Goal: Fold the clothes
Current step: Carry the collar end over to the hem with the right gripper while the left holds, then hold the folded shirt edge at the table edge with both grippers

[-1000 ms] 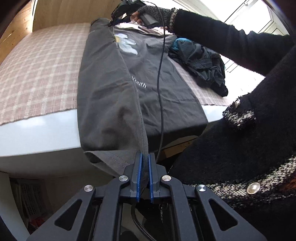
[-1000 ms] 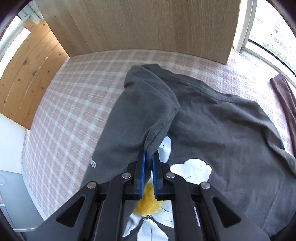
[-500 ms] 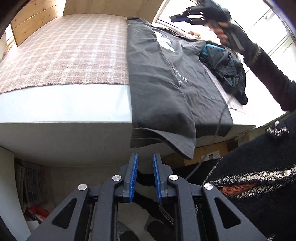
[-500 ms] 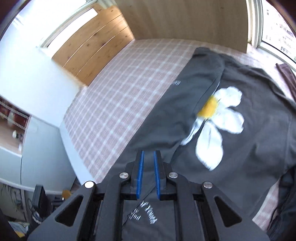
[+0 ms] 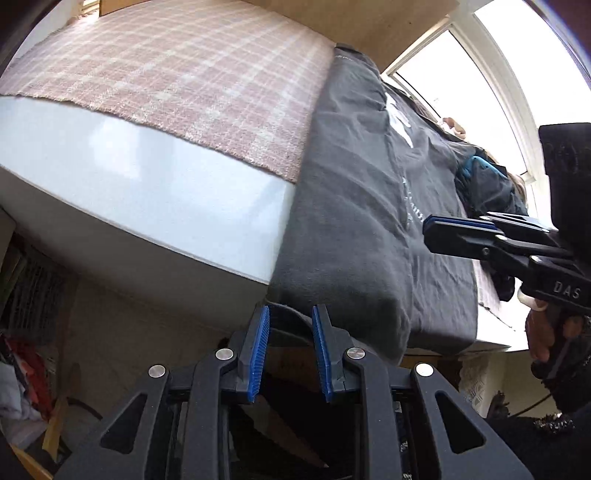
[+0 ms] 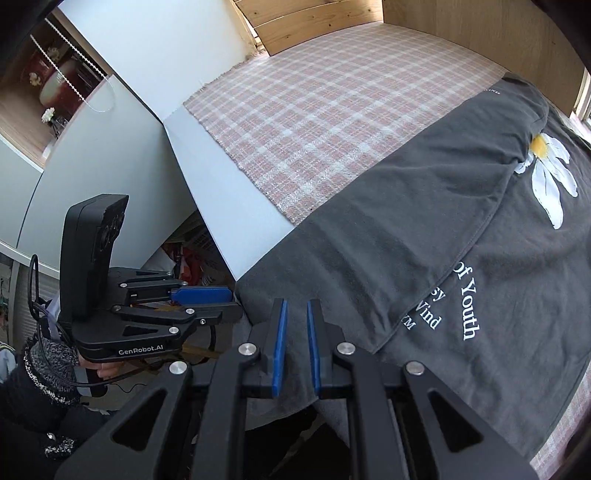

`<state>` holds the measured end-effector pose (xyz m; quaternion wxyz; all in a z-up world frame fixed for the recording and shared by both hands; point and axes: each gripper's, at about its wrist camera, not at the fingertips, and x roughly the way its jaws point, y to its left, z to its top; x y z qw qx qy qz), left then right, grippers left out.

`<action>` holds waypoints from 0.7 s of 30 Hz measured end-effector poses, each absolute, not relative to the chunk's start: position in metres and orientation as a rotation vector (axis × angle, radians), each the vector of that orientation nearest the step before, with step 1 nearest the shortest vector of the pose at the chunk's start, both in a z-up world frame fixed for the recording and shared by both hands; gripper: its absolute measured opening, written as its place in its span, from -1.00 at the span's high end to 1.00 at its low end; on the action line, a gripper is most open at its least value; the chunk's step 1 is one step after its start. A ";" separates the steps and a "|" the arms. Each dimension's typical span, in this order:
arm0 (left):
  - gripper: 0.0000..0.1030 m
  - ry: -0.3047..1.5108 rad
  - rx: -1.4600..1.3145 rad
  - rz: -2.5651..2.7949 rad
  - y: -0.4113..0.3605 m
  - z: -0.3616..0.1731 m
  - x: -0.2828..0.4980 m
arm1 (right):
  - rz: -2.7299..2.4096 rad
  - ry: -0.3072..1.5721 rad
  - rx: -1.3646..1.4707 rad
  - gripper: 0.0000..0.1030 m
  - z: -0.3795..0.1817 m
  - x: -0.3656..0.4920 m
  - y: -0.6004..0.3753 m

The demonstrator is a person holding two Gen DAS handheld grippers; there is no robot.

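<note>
My left tongs (image 5: pixel 290 347) and right tongs (image 6: pixel 295 347) gape empty at the T-shirt (image 6: pixel 424 240) hem, its length running toward 1 o'clock.

Left gripper (image 5: pixel 290 314) sits low on the left, its blue pads parted, holding nothing. Right gripper (image 6: pixel 294 306) sits just right of it, likewise parted and unladen.

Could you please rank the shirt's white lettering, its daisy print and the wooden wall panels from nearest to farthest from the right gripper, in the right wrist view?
1. White lettering, just right of the right gripper.
2. Daisy print, upper right.
3. Wooden wall panels, top, beyond the mat.
</note>
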<state>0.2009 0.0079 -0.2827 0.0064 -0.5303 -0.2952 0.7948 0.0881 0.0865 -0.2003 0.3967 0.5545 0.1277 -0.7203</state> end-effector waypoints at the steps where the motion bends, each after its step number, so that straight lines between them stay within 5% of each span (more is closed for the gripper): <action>1: 0.67 -0.939 -1.652 2.481 0.008 -0.286 0.201 | -1.831 0.354 1.401 0.78 -0.203 0.089 0.083; 7: 0.89 -1.024 -1.568 2.474 0.005 -0.297 0.207 | -1.830 0.450 1.455 0.78 -0.227 0.088 0.081; 21: 1.00 -1.358 -1.588 2.463 -0.001 -0.331 0.289 | -1.811 0.471 1.467 0.84 -0.238 0.084 0.094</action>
